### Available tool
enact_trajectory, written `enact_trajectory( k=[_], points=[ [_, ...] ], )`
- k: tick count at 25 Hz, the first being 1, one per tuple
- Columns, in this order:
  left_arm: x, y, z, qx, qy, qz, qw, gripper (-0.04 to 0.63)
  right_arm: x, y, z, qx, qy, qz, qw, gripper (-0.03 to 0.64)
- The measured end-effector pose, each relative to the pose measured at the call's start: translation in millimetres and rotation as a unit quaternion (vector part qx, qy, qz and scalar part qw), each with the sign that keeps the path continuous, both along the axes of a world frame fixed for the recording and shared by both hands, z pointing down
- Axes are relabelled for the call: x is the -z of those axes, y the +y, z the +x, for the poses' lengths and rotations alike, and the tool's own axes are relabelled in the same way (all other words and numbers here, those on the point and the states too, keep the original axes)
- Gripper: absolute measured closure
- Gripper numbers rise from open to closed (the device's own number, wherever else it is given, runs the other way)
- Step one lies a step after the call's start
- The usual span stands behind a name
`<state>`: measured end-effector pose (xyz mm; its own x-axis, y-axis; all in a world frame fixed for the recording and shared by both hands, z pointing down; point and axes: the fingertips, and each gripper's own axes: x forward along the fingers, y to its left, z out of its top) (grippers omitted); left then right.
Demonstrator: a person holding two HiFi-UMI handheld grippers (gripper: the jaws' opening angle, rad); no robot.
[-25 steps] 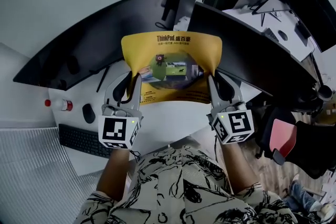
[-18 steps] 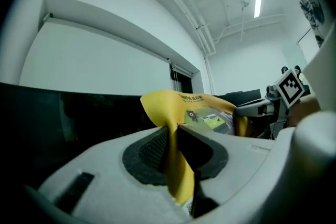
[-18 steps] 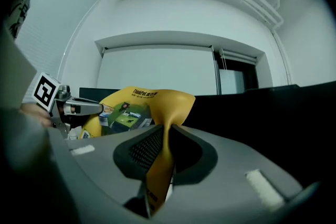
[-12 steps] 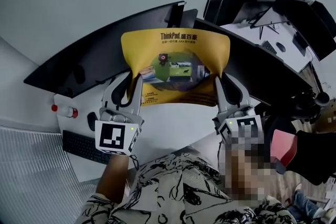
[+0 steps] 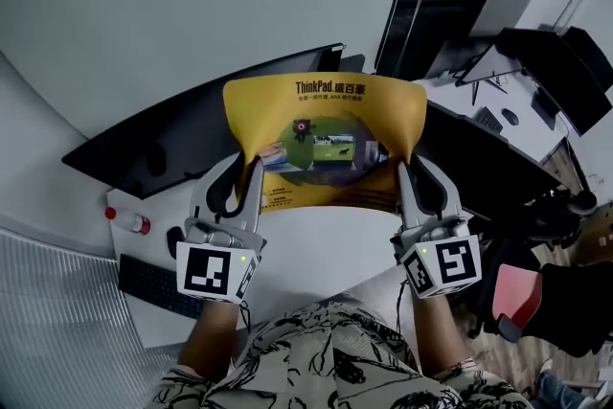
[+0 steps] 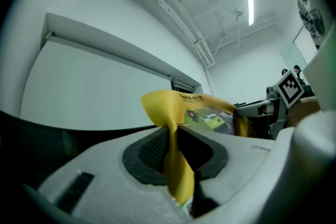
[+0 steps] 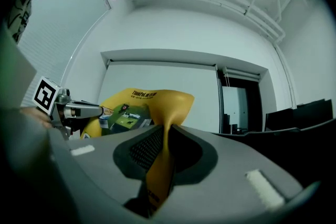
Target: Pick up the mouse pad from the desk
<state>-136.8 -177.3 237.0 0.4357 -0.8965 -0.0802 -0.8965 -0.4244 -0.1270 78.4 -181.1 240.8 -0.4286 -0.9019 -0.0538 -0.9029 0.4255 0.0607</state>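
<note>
White desk point(image 5: 316, 249) lies below the yellow mouse pad point(image 5: 326, 124); jaws of left gripper point(image 5: 249, 166) and right gripper point(image 5: 401, 168) clench its lower corners; raising both evenly should keep it flat.

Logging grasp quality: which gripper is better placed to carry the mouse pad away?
Neither clearly: the left gripper and right gripper are each shut on one side edge of the mouse pad, held evenly between them, clear of the desk.
</note>
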Motion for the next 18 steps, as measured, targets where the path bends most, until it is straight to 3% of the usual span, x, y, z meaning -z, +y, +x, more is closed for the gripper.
enact_trajectory(
  k=[8,18],
  points=[
    [4.9,5.2,-0.7,0.006,0.007,0.015,0.9998,0.525,8.9,3.8,-0.5,0.004,0.005,0.020,1.000,0.554],
    [-0.9,1.8,0.2,0.024,0.004,-0.005,0.9997,0.526,2.4,-1.4,0.2,0.007,0.002,0.005,1.000,0.554]
  ],
)
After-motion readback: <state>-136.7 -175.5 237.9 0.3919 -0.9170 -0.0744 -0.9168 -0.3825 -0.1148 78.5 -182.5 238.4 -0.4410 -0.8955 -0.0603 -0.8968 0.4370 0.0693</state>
